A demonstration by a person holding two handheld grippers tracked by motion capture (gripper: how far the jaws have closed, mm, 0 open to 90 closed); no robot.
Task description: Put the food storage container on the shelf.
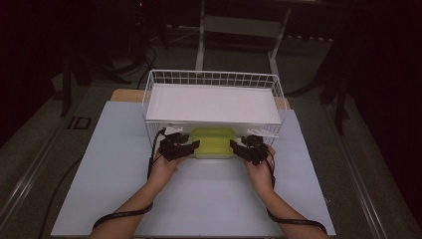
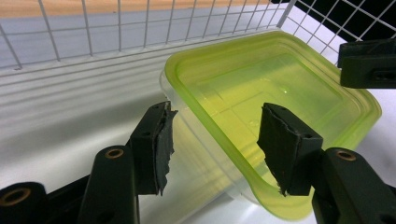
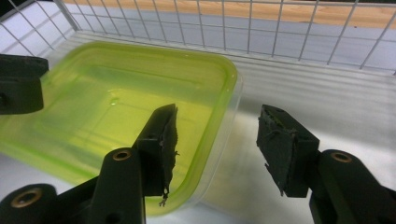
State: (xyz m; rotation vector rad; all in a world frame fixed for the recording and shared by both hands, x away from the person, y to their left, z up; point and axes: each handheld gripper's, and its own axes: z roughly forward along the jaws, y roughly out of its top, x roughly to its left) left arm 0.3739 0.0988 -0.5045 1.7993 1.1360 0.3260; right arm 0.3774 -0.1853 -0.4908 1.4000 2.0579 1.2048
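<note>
A lime-green lidded container sits between the two grippers, under the white shelf board of a white wire basket that stands on the pale desk. The left gripper is at the container's left end and the right gripper at its right end, each held in a hand that comes up from the near edge of the desk. In the left gripper view, the left gripper has its jaws spread apart around the near corner of the container, one jaw over the green lid and the other outside the clear wall, neither pad pressing on it. In the right gripper view, the right gripper likewise stands open astride the container's rim, one jaw above the lid and the other out over the basket floor, with a clear gap at the pads. The basket's wire wall runs just beyond the container.
</note>
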